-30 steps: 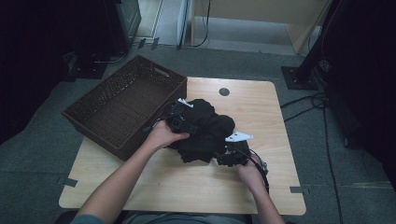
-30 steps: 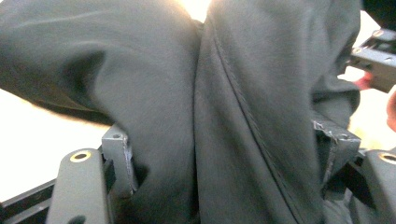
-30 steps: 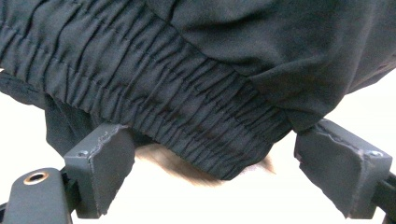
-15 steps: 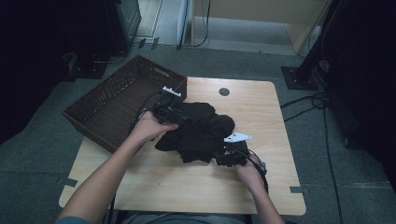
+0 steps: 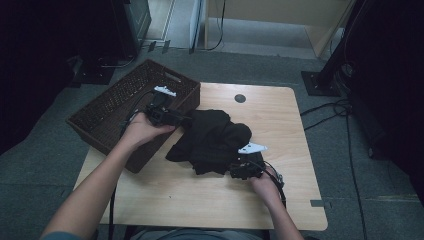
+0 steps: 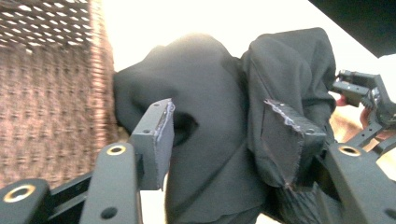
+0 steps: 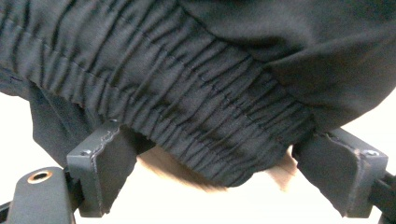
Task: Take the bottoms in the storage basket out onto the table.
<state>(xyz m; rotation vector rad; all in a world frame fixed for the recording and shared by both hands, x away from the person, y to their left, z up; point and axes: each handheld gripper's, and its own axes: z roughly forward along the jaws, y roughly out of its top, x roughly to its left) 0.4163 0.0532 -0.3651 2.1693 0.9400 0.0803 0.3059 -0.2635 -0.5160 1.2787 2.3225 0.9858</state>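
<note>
Garment (image 5: 212,140): bunched on table, beside basket (image 5: 107,112) | left gripper (image 5: 181,119): your jaws have just been closing, cloth between, not yet pinched, set to lift the edge | right gripper (image 5: 236,170): jaws spread astride the waistband, steadying.

Looks like a lab or recording studio, not a home: small wooden bench (image 5: 280,200) on grey carpet tiles (image 5: 370,200), w/ tape marks at its edges. Black stand bases (image 5: 320,82) and loose cables (image 5: 345,115) sit around it, dark equipment at the sides, room dimly lit.
</note>
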